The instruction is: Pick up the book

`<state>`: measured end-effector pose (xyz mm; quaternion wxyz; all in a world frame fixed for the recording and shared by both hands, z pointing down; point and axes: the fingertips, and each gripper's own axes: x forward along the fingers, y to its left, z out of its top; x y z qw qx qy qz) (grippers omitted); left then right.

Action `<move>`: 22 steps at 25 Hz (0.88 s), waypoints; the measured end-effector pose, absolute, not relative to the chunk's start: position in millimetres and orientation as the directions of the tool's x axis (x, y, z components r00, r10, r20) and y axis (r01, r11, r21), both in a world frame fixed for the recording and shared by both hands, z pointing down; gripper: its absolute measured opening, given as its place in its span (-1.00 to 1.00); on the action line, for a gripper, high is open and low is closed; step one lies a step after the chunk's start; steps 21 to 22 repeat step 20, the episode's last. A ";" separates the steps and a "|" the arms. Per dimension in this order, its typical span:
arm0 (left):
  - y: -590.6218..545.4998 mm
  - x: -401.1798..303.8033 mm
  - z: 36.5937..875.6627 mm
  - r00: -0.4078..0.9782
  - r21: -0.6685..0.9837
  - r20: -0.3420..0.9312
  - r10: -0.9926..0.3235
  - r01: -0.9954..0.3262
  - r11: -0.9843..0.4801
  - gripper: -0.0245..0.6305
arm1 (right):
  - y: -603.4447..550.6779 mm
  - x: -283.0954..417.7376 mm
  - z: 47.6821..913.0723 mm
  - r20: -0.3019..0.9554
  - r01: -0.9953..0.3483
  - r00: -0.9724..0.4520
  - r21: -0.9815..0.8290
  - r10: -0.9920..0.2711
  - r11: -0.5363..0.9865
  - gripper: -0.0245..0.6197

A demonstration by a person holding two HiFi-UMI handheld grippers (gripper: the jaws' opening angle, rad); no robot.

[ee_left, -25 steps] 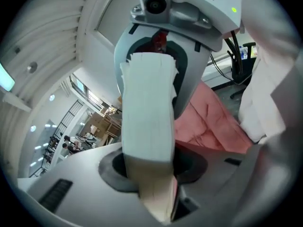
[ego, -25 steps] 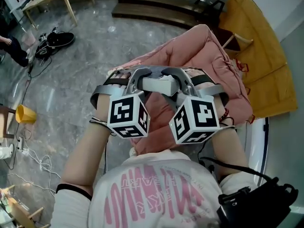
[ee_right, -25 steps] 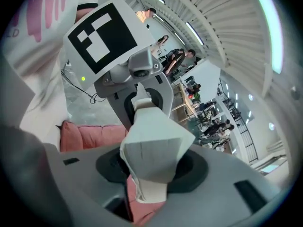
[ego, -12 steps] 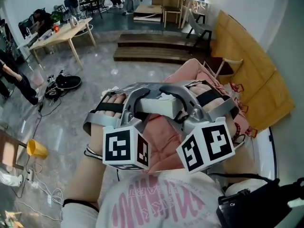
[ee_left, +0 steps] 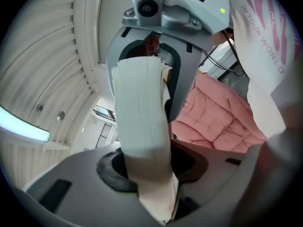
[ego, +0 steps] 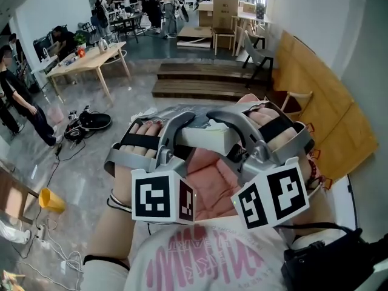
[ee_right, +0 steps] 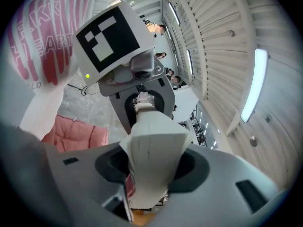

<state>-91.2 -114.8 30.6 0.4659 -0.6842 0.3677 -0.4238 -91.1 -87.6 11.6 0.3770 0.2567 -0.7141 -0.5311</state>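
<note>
A thick book [ego: 205, 137] with pale page edges hangs in the air in front of my chest, clamped from both ends. My left gripper [ego: 177, 139] is shut on its left end and my right gripper [ego: 237, 139] on its right end, the two facing each other. In the left gripper view the book [ee_left: 142, 126] fills the gap between my left gripper's [ee_left: 147, 168] jaws, with the right gripper's camera housing [ee_left: 161, 13] beyond it. In the right gripper view the book [ee_right: 154, 143] sits wedged in my right gripper [ee_right: 151, 170], and the left gripper [ee_right: 138, 77] holds its far end.
A pink quilted cushion [ego: 209, 183] lies below the book. Dark wooden steps [ego: 200, 80], a wooden table [ego: 85, 56], a chair [ego: 257, 53] and several people [ego: 18, 102] stand farther off. Yellow boards [ego: 315, 102] lean at the right; a yellow bucket [ego: 51, 200] sits on the floor at the left.
Both grippers have risen together with the book still clamped between them, away from the pink cushion. The head view has tipped up, showing more of the room.
</note>
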 end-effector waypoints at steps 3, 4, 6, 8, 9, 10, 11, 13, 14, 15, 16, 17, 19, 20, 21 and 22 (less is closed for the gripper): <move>-117.4 -94.3 32.0 0.360 -0.952 0.236 -0.903 -0.101 -0.289 -0.36 | -90.3 -93.9 13.2 0.260 0.035 -0.588 0.954 -0.766 0.297 -0.30; -118.9 -96.3 32.8 0.357 -0.952 0.238 -0.903 -0.098 -0.289 -0.35 | -91.9 -95.7 13.9 0.259 0.034 -0.590 0.954 -0.764 0.298 -0.30; -120.9 -98.1 33.7 0.355 -0.950 0.243 -0.902 -0.099 -0.295 -0.35 | -93.7 -97.8 14.5 0.262 0.035 -0.591 0.953 -0.763 0.301 -0.30; -121.3 -96.7 34.2 0.358 -0.947 0.249 -0.900 -0.104 -0.303 -0.35 | -93.7 -97.0 15.0 0.268 0.041 -0.589 0.952 -0.763 0.303 -0.30; -121.0 -96.4 34.9 0.357 -0.946 0.251 -0.900 -0.106 -0.306 -0.35 | -93.3 -96.8 15.6 0.270 0.044 -0.589 0.952 -0.762 0.303 -0.30; -120.4 -97.0 35.7 0.356 -0.946 0.253 -0.900 -0.106 -0.307 -0.35 | -92.6 -97.4 16.3 0.271 0.046 -0.590 0.952 -0.760 0.303 -0.29; -119.7 -98.4 36.4 0.353 -0.945 0.254 -0.901 -0.106 -0.308 -0.35 | -91.9 -98.8 16.8 0.271 0.047 -0.592 0.952 -0.759 0.304 -0.29; -117.9 -102.7 36.0 0.346 -0.946 0.255 -0.903 -0.105 -0.307 -0.35 | -90.2 -102.8 16.5 0.271 0.048 -0.596 0.952 -0.755 0.304 -0.29; -116.3 -105.8 35.2 0.343 -0.946 0.255 -0.904 -0.106 -0.307 -0.35 | -88.7 -105.8 15.8 0.271 0.048 -0.598 0.952 -0.754 0.304 -0.29; -114.6 -109.2 34.3 0.341 -0.946 0.255 -0.905 -0.107 -0.307 -0.35 | -86.9 -109.2 15.0 0.272 0.049 -0.600 0.951 -0.753 0.304 -0.30; -113.2 -112.2 33.7 0.340 -0.945 0.255 -0.905 -0.109 -0.307 -0.35 | -85.6 -112.3 14.4 0.273 0.051 -0.601 0.951 -0.751 0.305 -0.29; -113.0 -114.0 33.5 0.340 -0.945 0.255 -0.905 -0.112 -0.308 -0.35 | -85.4 -114.1 14.2 0.275 0.054 -0.601 0.951 -0.750 0.305 -0.29; -115.4 -114.6 33.6 0.341 -0.944 0.254 -0.905 -0.117 -0.308 -0.35 | -87.9 -114.8 14.3 0.280 0.061 -0.601 0.950 -0.749 0.306 -0.29; -117.2 -114.2 33.8 0.341 -0.944 0.253 -0.905 -0.119 -0.309 -0.34 | -89.7 -114.5 14.4 0.282 0.064 -0.600 0.950 -0.749 0.306 -0.29; -117.2 -114.2 33.8 0.341 -0.944 0.253 -0.905 -0.119 -0.309 -0.34 | -89.7 -114.5 14.4 0.282 0.064 -0.600 0.950 -0.749 0.306 -0.29; -117.2 -114.2 33.8 0.341 -0.944 0.253 -0.905 -0.119 -0.309 -0.34 | -89.7 -114.5 14.4 0.282 0.064 -0.600 0.950 -0.749 0.306 -0.29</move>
